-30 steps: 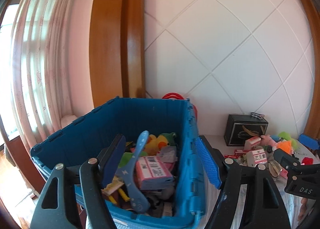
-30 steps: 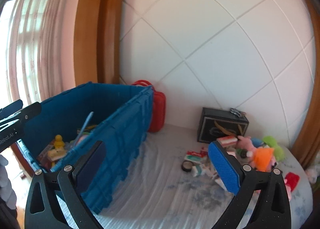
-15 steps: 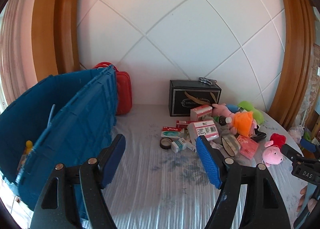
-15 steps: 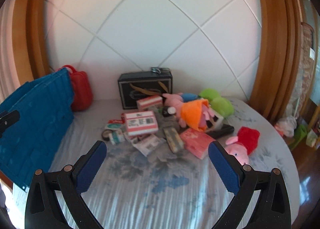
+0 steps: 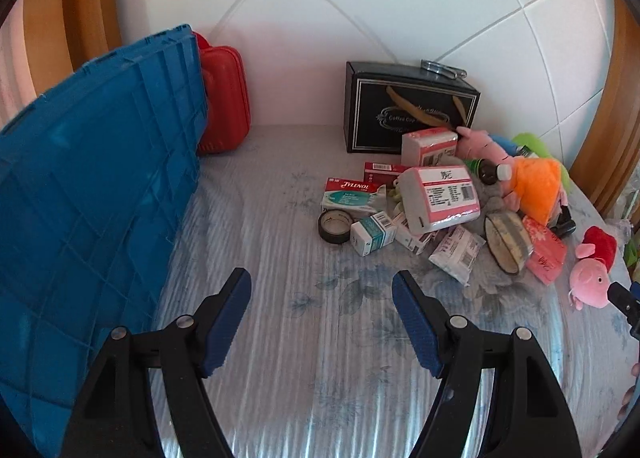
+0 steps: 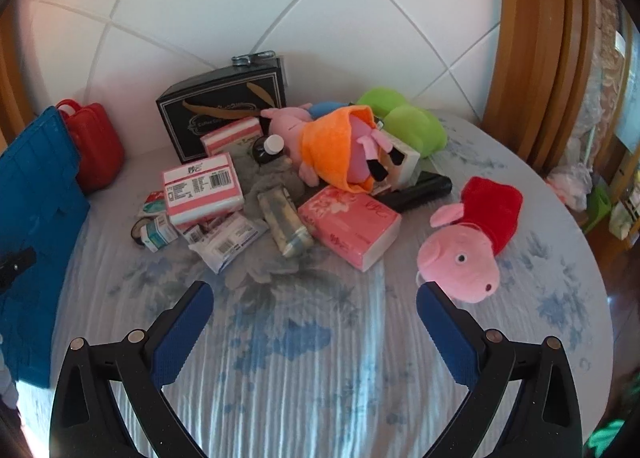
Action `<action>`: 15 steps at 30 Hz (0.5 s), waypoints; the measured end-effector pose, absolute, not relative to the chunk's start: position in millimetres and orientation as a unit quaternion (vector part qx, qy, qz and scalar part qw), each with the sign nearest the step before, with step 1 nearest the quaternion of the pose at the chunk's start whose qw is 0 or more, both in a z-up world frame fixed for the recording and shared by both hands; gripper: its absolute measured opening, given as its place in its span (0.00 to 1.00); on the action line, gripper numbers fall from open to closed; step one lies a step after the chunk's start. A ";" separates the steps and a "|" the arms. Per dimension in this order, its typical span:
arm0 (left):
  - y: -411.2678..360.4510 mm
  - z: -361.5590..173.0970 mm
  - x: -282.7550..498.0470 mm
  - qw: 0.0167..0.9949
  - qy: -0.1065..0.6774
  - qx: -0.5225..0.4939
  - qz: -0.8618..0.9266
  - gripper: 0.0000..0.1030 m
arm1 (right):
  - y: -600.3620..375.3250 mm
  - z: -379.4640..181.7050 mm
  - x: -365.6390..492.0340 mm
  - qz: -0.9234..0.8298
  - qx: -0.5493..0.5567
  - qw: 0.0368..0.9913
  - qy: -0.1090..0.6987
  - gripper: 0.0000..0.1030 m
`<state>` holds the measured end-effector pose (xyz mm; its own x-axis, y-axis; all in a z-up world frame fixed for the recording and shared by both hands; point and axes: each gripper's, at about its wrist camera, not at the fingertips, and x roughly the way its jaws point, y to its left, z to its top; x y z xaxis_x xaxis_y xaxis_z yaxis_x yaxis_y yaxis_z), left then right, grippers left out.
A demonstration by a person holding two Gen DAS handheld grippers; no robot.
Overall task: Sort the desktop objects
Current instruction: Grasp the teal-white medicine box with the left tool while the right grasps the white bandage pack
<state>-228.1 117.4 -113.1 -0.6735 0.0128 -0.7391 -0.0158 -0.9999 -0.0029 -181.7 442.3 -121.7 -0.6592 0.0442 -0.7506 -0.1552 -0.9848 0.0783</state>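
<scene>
A pile of small things lies on the cloth-covered table: a pink-and-white tissue pack [image 5: 438, 193] [image 6: 202, 187], a Tylenol box [image 5: 350, 193], a black tape roll [image 5: 334, 225], a pink floral tissue pack [image 6: 348, 223], a rolled pouch [image 6: 284, 225], an orange-dressed pig plush [image 6: 336, 145] and a red-dressed pig plush [image 6: 468, 246] [image 5: 594, 270]. My left gripper [image 5: 322, 290] is open above bare cloth, short of the tape roll. My right gripper [image 6: 314, 298] is open with nothing between its fingers, the red-dressed pig just beyond its right fingertip.
A big blue crate [image 5: 92, 185] [image 6: 32, 209] stands at the left with a red case [image 5: 224, 97] behind it. A black gift box [image 5: 404, 113] [image 6: 224, 109] sits against the white panelled wall. A green plush [image 6: 404, 121] lies far right. The table edge curves round at the right.
Both grippers swung right from the blue crate and tilted down toward the pile on the table. The pile now sits closer and larger in both views. Both stayed open.
</scene>
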 end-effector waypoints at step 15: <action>155.1 -245.4 -384.8 0.095 0.037 -0.473 0.875 0.71 | 399.5 -230.1 -325.8 0.856 -0.504 0.050 0.104 1.00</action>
<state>-384.8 155.0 -245.4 -0.5336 0.1309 -0.8356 -0.2017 -0.9791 -0.0245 -325.8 399.5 -230.1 -0.4861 -0.0198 -0.8737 -0.1903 -0.9734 0.1279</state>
